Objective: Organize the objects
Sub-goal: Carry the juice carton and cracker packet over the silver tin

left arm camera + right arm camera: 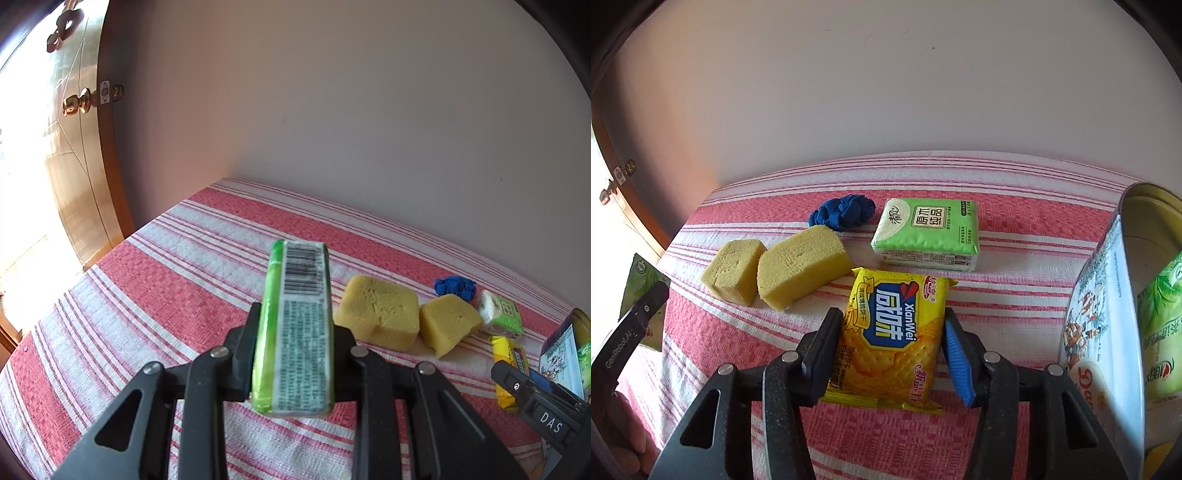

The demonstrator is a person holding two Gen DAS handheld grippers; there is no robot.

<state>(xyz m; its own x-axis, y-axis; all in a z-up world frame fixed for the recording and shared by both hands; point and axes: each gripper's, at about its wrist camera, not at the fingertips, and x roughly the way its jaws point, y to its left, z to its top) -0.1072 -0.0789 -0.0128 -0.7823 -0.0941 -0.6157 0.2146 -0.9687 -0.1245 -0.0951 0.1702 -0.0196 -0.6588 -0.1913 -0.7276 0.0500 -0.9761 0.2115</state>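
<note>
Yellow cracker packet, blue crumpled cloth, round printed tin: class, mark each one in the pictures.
Yellow cracker packet (892, 332): right wrist view, blue logo panel on its front.
Blue crumpled cloth (842, 212): right wrist view, middle of the bundle.
Round printed tin (1104, 325): right wrist view, outer illustrated wall.

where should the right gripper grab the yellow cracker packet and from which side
Grip the yellow cracker packet across its two long side edges, near the middle, coming in low from the near end. It lies flat on the striped cloth, and the right gripper already straddles it with jaws open, one finger on each side. The crimped ends are thin and floppy, so avoid those.
</note>
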